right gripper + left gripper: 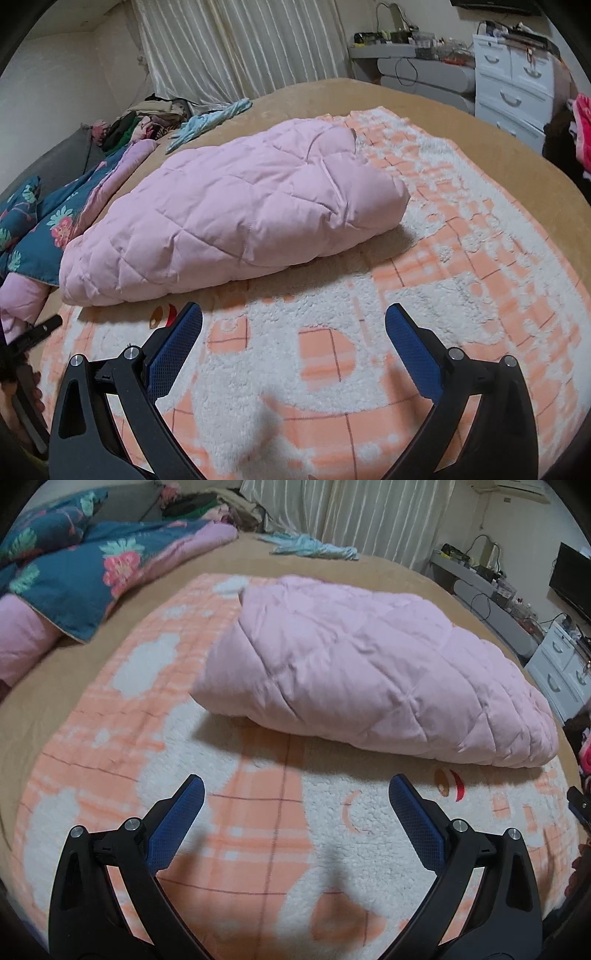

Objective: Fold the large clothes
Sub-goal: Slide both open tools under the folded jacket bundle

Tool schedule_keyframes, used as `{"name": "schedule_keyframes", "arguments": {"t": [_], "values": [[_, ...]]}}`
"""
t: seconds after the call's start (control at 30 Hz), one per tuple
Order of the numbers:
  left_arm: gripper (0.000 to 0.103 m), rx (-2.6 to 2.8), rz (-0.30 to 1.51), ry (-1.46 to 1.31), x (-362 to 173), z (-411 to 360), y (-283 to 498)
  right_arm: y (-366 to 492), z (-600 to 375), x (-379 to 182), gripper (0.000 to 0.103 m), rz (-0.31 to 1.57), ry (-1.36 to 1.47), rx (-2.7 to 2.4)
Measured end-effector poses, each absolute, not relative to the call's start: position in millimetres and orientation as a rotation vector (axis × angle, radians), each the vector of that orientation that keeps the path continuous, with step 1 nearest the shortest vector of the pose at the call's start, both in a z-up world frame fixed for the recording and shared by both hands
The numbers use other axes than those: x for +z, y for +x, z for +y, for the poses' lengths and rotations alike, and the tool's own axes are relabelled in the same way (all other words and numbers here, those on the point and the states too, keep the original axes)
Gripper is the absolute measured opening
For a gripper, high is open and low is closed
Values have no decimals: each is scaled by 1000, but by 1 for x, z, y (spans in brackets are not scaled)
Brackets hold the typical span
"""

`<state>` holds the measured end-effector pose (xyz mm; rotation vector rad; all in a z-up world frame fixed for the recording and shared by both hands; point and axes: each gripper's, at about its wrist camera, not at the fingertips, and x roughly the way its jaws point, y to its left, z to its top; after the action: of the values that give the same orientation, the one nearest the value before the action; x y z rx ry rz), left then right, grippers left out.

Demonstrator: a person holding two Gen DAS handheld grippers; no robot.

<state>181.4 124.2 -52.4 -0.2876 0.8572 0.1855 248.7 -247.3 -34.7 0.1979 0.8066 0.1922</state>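
A pink quilted garment (pixel 369 668) lies folded into a thick bundle on an orange-and-white fleece blanket (pixel 110 760) spread over the bed. In the right wrist view the same pink bundle (pixel 229 218) sits ahead and to the left on the blanket (pixel 480 258). My left gripper (pixel 296 782) hovers open above the blanket, short of the bundle's near edge, with nothing between its blue pads. My right gripper (pixel 293 310) is likewise open and empty over the fleece, a little in front of the bundle.
A floral teal quilt (pixel 74 572) with pink lining is heaped at the bed's left. A light-blue cloth (pixel 314 548) lies at the far side. Small tape rolls (pixel 448 781) sit by the bundle. White drawers (pixel 513 85) and a cluttered shelf (pixel 410 48) stand beyond the bed.
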Motion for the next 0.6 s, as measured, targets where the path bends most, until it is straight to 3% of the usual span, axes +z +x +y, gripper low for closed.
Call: {"name": "schedule_keyframes", "arguments": {"t": [0.6], "values": [[94, 144, 934, -581, -81, 146, 251, 355, -259, -61, 99, 909, 419, 140]]}}
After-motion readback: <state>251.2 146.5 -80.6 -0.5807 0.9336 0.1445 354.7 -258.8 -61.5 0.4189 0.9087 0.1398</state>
